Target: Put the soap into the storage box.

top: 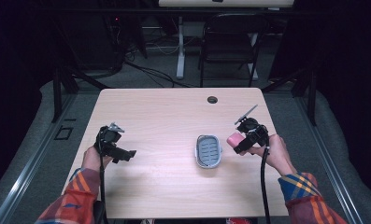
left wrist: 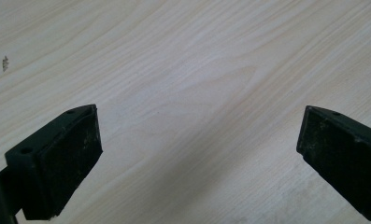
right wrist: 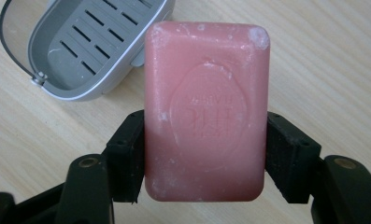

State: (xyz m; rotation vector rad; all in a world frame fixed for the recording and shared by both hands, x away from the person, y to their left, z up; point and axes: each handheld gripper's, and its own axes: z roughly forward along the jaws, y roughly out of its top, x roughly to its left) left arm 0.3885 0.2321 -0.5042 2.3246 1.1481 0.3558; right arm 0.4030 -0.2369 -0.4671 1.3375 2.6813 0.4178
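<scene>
Pale wood table (top: 164,121), bare across most of its top, with one cable hole (top: 212,99) near the far edge. Person's forearms in plaid sleeves (top: 75,196) come in from the near side.

Grey slotted dish (top: 208,150) sits right of centre on the table, long axis running near to far, empty; a thin wire bail (right wrist: 8,35) loops off one end.

Right gripper (top: 240,143) held just right of the dish, above the table, jaws clamped on the long sides of a pink soap (right wrist: 205,112). Soap's long axis runs along the jaws, and its free end points toward the dish; embossed face up at the camera. In the right gripper view the dish lies ahead and to the left, close to the soap, not touching as far as I can tell.

Left gripper (top: 122,153) well apart at the table's left, jaws spread wide over bare wood, holding nothing.

Judgement: right hand is the nearer one. Next move is likely a short carry leftward and a lowering, soap lined up with the dish's length.
</scene>
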